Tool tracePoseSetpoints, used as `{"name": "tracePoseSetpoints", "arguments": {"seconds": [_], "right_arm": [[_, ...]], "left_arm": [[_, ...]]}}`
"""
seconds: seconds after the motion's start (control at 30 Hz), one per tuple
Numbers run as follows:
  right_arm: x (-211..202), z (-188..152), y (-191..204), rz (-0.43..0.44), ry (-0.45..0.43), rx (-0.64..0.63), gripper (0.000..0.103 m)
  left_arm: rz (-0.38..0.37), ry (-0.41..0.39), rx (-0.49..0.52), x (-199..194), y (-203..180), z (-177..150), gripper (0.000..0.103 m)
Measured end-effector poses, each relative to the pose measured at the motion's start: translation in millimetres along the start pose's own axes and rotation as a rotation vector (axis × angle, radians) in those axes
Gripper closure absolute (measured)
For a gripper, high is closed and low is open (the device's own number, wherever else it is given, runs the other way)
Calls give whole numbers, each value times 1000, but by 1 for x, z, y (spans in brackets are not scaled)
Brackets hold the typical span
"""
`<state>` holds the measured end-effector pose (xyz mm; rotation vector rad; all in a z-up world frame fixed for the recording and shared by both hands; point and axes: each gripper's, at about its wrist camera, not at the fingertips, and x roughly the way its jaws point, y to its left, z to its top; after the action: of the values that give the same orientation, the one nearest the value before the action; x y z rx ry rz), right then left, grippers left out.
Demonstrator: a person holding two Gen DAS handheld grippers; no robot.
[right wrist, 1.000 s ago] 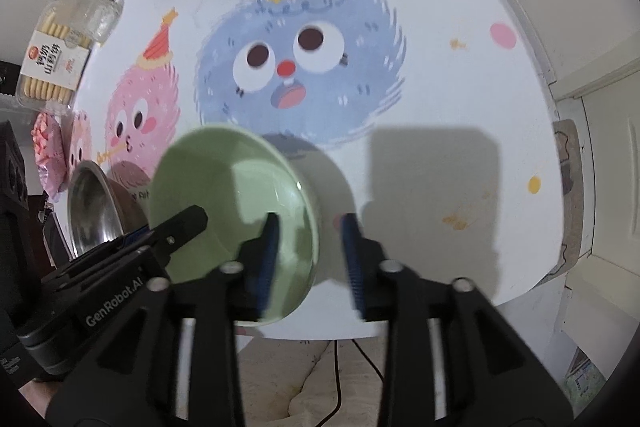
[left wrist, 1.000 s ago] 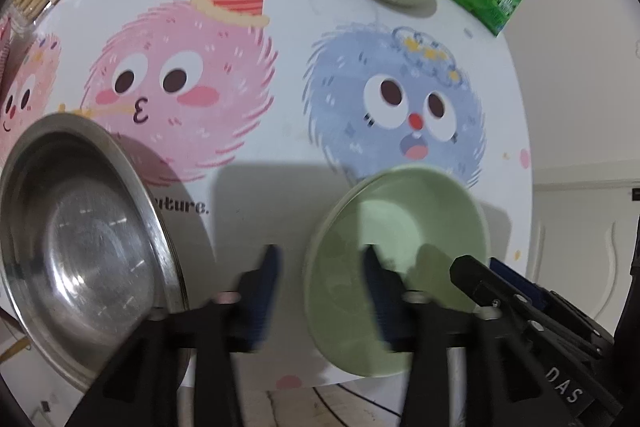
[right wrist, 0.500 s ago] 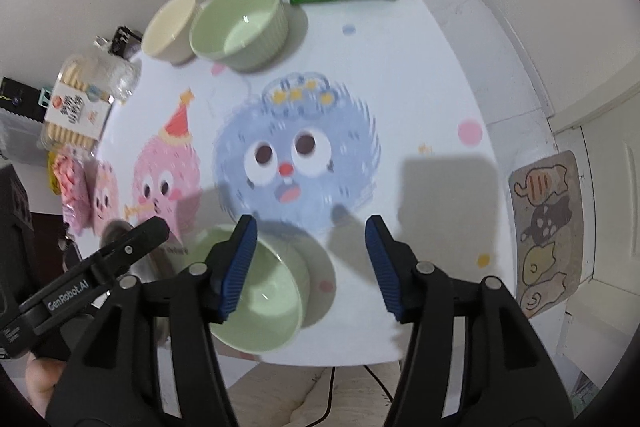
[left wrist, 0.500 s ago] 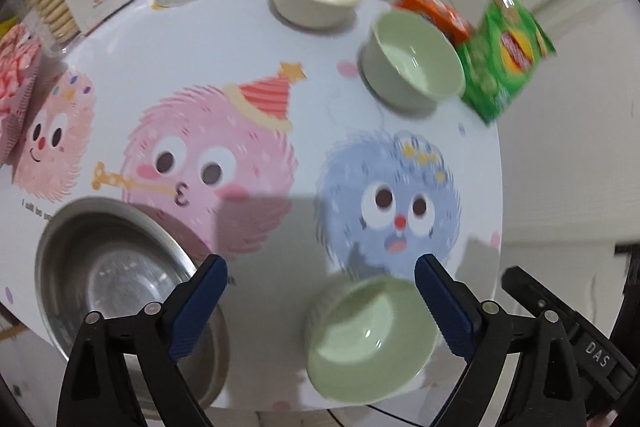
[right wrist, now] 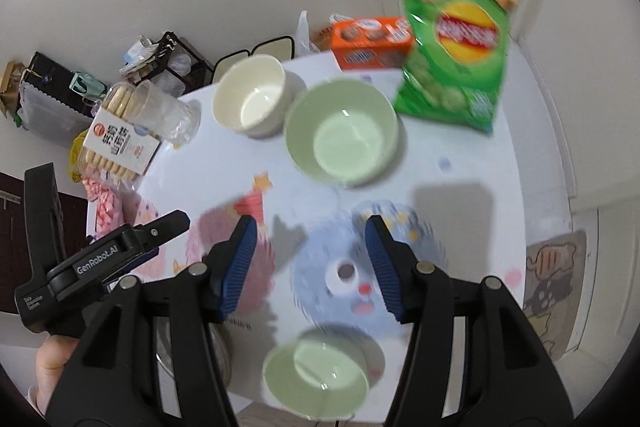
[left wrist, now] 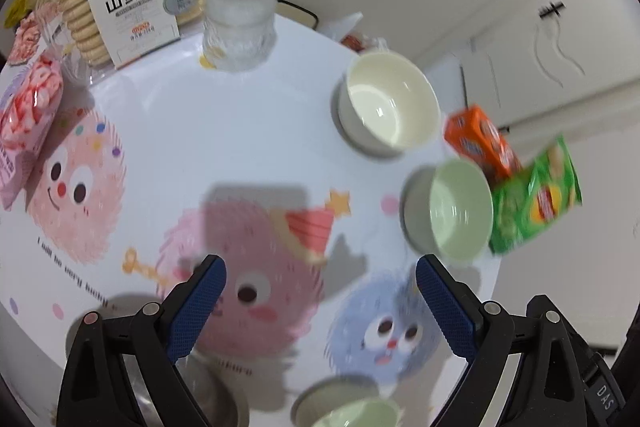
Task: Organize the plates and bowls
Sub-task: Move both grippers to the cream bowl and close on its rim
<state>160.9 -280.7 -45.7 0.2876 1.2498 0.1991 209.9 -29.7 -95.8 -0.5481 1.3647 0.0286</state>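
right wrist view shows my right gripper (right wrist: 308,263) and left gripper (left wrist: 320,303) gaping empty; blur could misjudge the pale green ribbed bowl (right wrist: 342,133), tipping it.

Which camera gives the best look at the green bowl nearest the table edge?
The right wrist view: the near green bowl sits whole on the table, upright and empty, below the open right claw. The left wrist view catches only a sliver of its rim at the bottom edge, below the open left claw.
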Motion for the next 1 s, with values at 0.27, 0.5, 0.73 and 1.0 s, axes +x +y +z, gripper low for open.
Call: {"name": "tracePoseSetpoints", "arguments": {"seconds": [0.27,0.5,0.73,1.0], "right_arm": [[40,70,24,2,18,-21,45],[89,120,28,-11,70,-18,45],[133,140,30,-15,124,-16,46],[166,151,19,3,176,17,57]], "left_arm": [[-2,18,-72,28,-5,54,5],[7,2,-159,51,-3,86,5],[22,19,-171,75,-5,106,8],[14,46,-196,97,-2,114,22]]}}
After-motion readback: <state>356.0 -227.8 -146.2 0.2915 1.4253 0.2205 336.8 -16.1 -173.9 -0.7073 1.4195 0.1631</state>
